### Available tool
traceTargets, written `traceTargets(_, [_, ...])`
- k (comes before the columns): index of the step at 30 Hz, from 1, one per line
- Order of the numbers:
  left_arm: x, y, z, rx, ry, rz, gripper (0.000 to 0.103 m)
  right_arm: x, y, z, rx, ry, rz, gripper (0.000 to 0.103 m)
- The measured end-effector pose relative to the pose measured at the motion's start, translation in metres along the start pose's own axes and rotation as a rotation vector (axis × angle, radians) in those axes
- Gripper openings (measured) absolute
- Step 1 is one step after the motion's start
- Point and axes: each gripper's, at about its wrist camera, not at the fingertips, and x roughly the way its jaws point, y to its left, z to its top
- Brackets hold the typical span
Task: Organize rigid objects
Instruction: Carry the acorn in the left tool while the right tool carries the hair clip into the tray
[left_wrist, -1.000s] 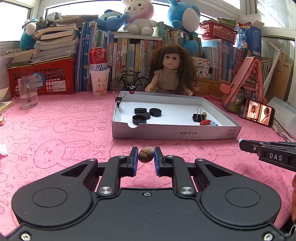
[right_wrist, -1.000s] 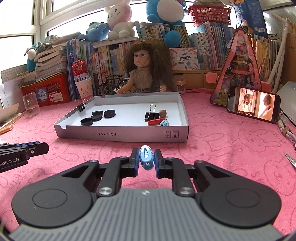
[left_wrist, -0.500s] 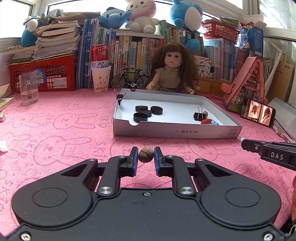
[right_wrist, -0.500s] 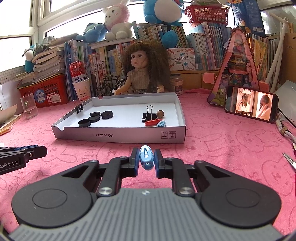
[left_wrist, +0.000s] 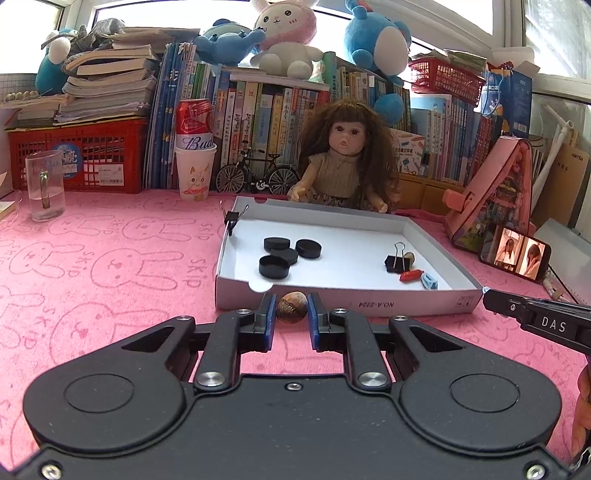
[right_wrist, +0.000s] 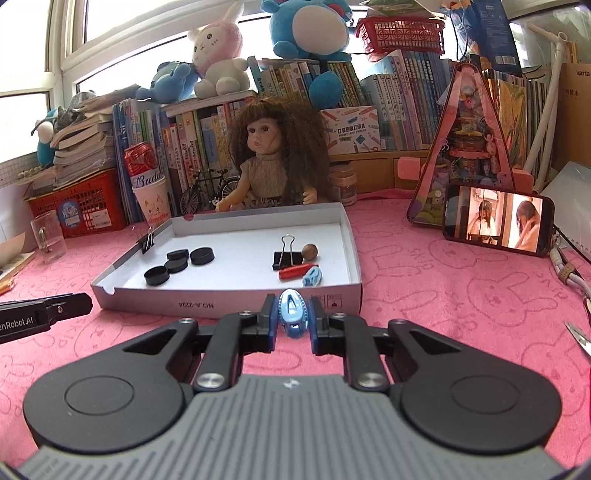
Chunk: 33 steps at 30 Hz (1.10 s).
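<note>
You hold two loads at once, both short of the white tray (left_wrist: 343, 301), which suggests a paired delivery into it. On the left, the left gripper (left_wrist: 291, 314) is pinching a brown nut (left_wrist: 291, 307) between its blue pads, just in front of the tray's near wall and close to the notch at its near-left corner. Inside the tray, items appear to be grouped by kind: the black discs (left_wrist: 286, 253) sit together at the left, with a binder clip (left_wrist: 232, 218) clamped on the far-left rim. The right half holds a second nut (right_wrist: 309, 252), a black binder clip (right_wrist: 283, 255), a red piece (right_wrist: 295, 271) and a blue clip (right_wrist: 312, 277). On the right, the right gripper (right_wrist: 292, 315) is clamped on a light blue clip (right_wrist: 292, 313) of the same kind, near the near wall, so its likely place is beside its match. Treat the near wall as the edge to clear: lift each load over it before you lower. The tray's middle is open floor, and the pink mat (left_wrist: 110, 266) to the left gives free room; the phone (right_wrist: 496, 223) limits swing to the right.
</note>
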Motion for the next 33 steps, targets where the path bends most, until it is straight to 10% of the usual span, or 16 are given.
traceTargets(33, [0.112,0.013,0.061,-0.100,0.174,-0.013,0.017,0.082,-0.039,0.052,0.192,0.150,0.081,0.021])
